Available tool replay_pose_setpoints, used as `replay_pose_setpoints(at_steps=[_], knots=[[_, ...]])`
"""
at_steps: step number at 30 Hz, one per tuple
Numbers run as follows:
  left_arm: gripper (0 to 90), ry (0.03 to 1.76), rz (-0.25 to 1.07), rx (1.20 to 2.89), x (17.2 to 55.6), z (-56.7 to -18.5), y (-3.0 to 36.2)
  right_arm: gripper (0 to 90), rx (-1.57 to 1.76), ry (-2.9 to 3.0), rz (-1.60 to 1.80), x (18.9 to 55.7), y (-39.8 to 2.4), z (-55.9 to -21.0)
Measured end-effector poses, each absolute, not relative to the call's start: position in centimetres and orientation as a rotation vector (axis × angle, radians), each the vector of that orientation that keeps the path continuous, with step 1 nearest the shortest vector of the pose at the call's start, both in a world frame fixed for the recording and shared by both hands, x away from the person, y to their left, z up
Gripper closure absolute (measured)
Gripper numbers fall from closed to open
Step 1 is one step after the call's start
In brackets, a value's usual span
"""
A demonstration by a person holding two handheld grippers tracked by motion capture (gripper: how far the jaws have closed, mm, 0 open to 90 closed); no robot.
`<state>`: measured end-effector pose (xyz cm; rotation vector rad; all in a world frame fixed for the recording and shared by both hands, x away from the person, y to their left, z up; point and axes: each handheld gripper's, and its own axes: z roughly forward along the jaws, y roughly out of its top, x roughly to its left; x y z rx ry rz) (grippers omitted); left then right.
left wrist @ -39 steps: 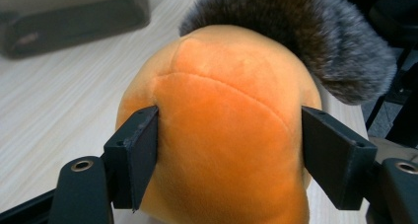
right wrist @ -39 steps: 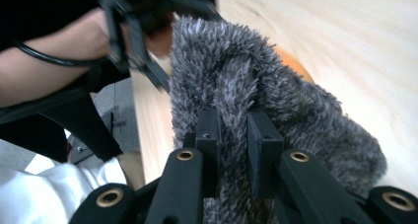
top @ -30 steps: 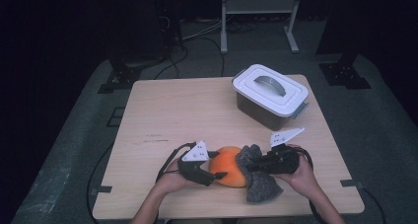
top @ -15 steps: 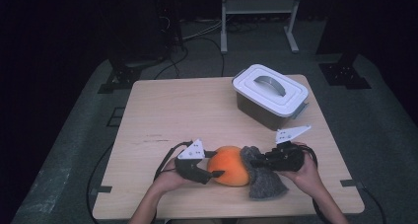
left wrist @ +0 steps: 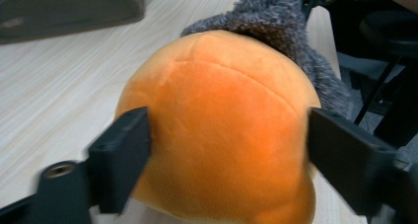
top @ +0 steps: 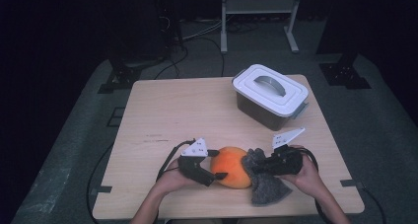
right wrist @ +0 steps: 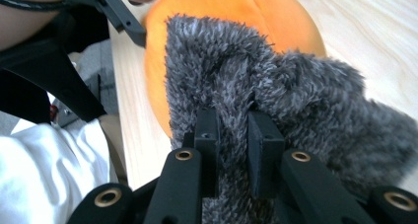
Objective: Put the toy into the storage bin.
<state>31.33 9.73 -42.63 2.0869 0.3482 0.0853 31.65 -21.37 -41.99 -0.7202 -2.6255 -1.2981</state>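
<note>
My left gripper (left wrist: 229,135) clamps the orange plush ball (left wrist: 222,130) on both sides; my right gripper (right wrist: 232,128) pinches the grey fuzzy cloth (right wrist: 276,86) touching it.

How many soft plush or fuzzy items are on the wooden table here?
2. A round orange plush ball sits at the near edge between the left gripper's jaws; a grey fuzzy cloth lies against its right side, pinched by the right gripper. The lidded container could hide more.
</note>
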Motion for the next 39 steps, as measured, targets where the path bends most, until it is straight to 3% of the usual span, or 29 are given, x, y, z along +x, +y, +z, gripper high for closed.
replay_pose_setpoints(at_steps=[4, 11, 16, 20, 26, 33, 39], knots=[[32.3, 0.332, 0.117, 2.070, 31.1, -42.0, 9.8, 77.0, -0.746, -2.628, -1.322, 31.6, -22.1, -41.0], [32.7, 0.235, 0.186, 2.079, 29.5, -40.9, 7.6, 76.3, -0.641, -2.645, -1.453, 30.1, -19.6, -37.6], [27.6, 0.196, 0.198, 2.094, 29.0, -40.8, 7.2, 76.6, -0.619, -2.703, -1.400, 29.9, -18.4, -38.1], [10.3, 0.300, 0.177, 2.094, 29.8, -40.9, 7.4, 77.3, -0.648, -2.672, -1.376, 30.3, -19.4, -39.0], [23.4, 0.281, 0.167, 2.082, 29.6, -41.2, 7.3, 77.4, -0.656, -2.696, -1.333, 30.3, -20.2, -38.6], [24.4, 0.222, 0.198, 2.073, 28.8, -40.9, 6.3, 78.1, -0.589, -2.741, -1.430, 28.9, -19.6, -35.3], [24.4, 0.184, 0.210, 2.097, 28.3, -41.0, 5.8, 78.2, -0.558, -2.736, -1.359, 29.2, -18.0, -36.6]])
